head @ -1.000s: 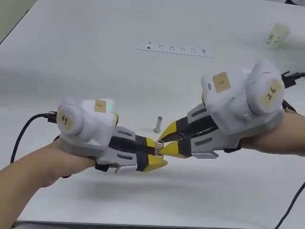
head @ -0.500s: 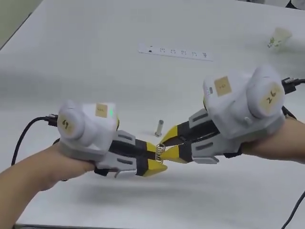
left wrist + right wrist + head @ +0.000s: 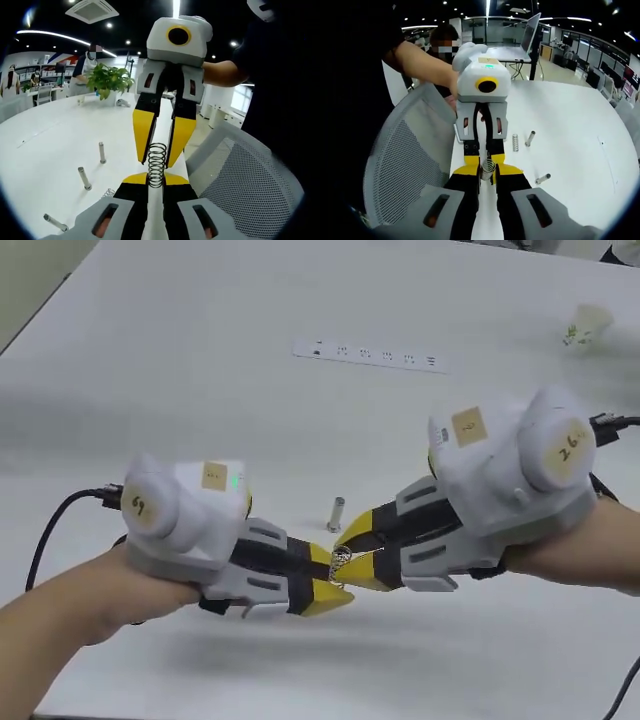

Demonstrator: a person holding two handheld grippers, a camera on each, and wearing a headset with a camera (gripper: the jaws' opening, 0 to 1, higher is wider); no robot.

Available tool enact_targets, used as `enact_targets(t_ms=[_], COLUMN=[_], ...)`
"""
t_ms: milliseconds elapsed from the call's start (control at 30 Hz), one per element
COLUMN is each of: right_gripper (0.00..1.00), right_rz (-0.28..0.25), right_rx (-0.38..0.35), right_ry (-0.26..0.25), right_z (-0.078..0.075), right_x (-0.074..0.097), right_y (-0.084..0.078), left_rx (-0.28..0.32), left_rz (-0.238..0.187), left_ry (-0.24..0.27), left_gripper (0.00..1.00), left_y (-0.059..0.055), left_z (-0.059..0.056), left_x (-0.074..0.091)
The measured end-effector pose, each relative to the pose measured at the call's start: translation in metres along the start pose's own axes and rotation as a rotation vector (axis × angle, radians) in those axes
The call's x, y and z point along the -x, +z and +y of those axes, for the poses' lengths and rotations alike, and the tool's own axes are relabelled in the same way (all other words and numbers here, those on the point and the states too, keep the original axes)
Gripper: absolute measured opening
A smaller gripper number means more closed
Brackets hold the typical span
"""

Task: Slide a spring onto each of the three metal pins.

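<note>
My left gripper (image 3: 334,580) and right gripper (image 3: 346,546) meet tip to tip above the white table (image 3: 200,390). The left gripper (image 3: 155,180) is shut on the base of a small steel spring (image 3: 156,164), which stands out from its yellow tips. The right gripper (image 3: 487,173) is open, its yellow tips bracketing the free end of the spring (image 3: 486,169) with a small gap on each side. One metal pin (image 3: 336,513) stands upright just behind the tips. Two upright pins (image 3: 102,152) (image 3: 84,178) and a lying pin (image 3: 54,222) show on the table, with a loose spring (image 3: 107,192) beside them.
A white power strip (image 3: 375,355) lies across the far middle of the table. A pale cup-like object (image 3: 585,323) sits at the far right. A black cable (image 3: 50,525) trails from the left gripper. A mesh chair (image 3: 245,185) stands by the table edge.
The head camera has shifted a little. Both grippers stay tip to tip with the spring between them; no clear move of either.
</note>
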State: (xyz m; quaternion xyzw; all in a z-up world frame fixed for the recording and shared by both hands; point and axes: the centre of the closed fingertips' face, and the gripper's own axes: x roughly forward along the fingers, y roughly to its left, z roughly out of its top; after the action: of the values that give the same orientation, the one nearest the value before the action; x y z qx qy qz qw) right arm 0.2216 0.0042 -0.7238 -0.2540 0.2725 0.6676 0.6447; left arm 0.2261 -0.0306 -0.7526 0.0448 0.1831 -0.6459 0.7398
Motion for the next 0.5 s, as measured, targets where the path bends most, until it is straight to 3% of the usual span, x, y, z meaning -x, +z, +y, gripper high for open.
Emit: enact_targets(t_ms=[167,233,400,500], right_gripper=[0.09,0.08,0.08,0.08], right_rz=[0.003,0.006,-0.016,-0.019], right_rx=[0.007,0.012,0.021,0.025], right_ry=[-0.001,-0.008,-0.020,-0.021], right_z=[0.0019,0.0004,-0.0017,-0.0017], right_x=[-0.0010,-0.0007,0.0006,0.0004], right_y=[-0.0003,-0.0008,0.0025,0.0036], left_rx=[0.014,0.057,0.060,0.119], left_rz=[-0.001,-0.001,-0.020,-0.016], left_ry=[0.007,0.020,0.030,0.038], left_gripper=[0.02,0.02,0.02,0.03], left_y=[-0.0011,-0.0021,0.0019,0.0013], left_z=[0.0007,0.0033,0.0043,0.0040], left_x=[0.0005,0.0011,0.0033,0.0039])
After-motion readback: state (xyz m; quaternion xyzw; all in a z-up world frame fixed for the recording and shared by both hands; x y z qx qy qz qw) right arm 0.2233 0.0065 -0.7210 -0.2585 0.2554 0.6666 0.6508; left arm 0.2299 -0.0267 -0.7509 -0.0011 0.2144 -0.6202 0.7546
